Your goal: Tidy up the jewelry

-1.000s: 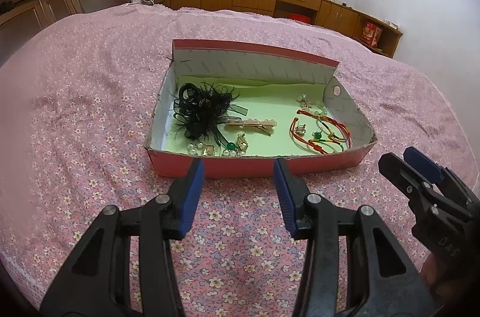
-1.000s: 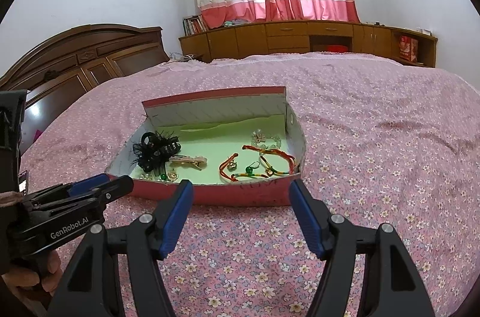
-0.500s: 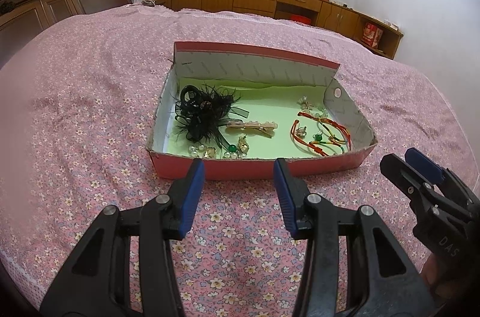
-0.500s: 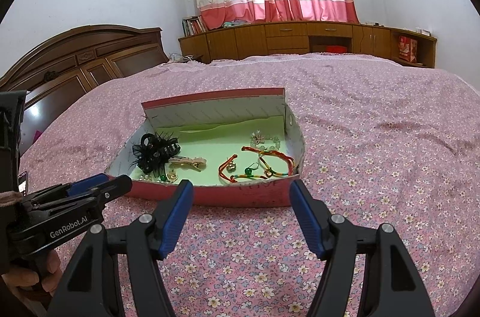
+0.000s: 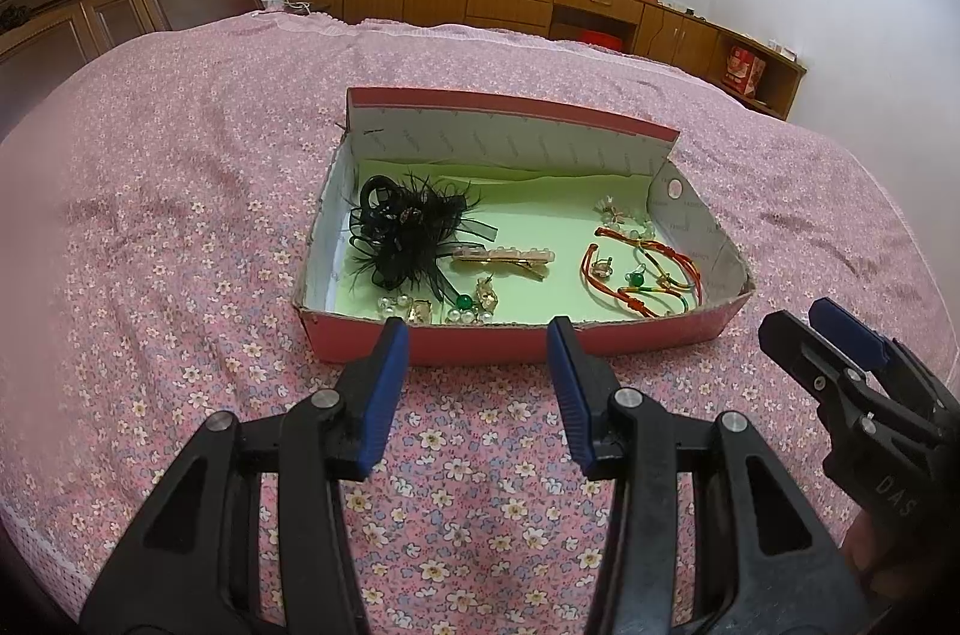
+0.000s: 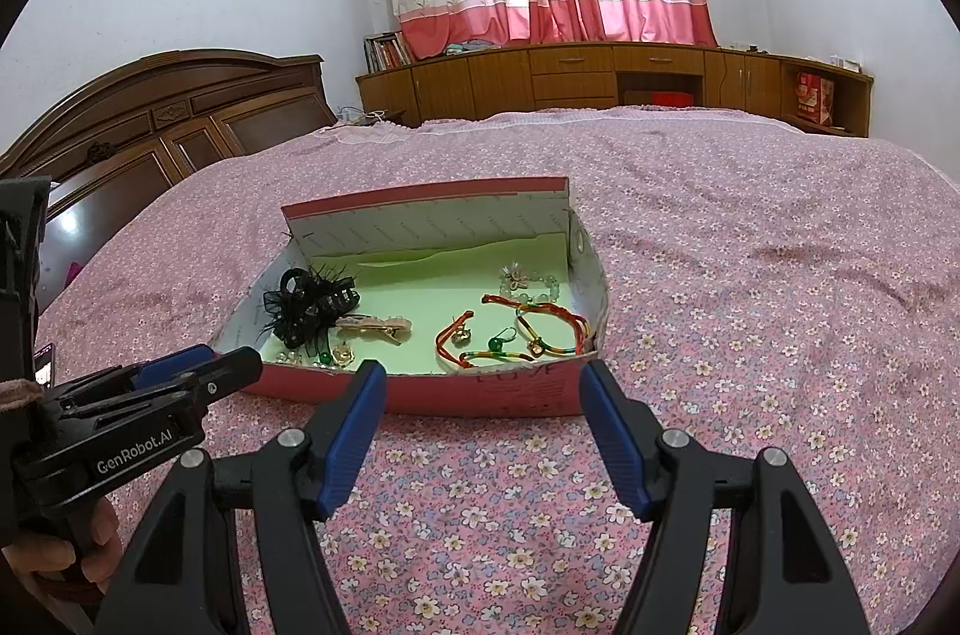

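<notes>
— What has changed over the last second?

— Hardly anything. The pink box sits in the same spot on the flowered bed, with the black feather clip, gold barrette and red cord bracelets lying inside.

— And the tools?

— The left tool and right tool both hover before the box's near wall, jaws spread and empty, as before.
</notes>
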`<state>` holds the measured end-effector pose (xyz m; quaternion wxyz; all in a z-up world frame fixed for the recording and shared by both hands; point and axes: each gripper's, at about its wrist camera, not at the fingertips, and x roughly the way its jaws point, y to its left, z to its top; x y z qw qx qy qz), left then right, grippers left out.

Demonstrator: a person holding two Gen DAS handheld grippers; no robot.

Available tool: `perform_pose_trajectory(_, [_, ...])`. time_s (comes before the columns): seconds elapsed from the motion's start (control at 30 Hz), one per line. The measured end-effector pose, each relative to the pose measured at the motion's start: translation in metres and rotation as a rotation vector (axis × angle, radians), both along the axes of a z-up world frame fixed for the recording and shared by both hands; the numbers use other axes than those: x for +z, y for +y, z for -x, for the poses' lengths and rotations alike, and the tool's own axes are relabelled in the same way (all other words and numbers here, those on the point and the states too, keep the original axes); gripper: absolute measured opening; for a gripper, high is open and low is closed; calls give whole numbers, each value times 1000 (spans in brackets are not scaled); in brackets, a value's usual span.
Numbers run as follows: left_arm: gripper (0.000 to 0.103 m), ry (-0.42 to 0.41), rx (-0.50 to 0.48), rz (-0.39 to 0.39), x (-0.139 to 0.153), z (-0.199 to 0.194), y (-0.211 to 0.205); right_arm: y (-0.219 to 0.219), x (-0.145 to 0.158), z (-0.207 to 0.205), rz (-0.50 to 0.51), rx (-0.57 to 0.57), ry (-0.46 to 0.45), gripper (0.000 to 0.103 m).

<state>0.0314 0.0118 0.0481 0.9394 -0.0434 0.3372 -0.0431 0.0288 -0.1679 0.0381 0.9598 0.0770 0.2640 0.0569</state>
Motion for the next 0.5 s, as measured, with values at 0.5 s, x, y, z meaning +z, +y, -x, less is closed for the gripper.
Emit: perform_pose_trajectory(0.5, [40,-1,-1,-1,2,-1,0,-1,0,0,0,0,0,69])
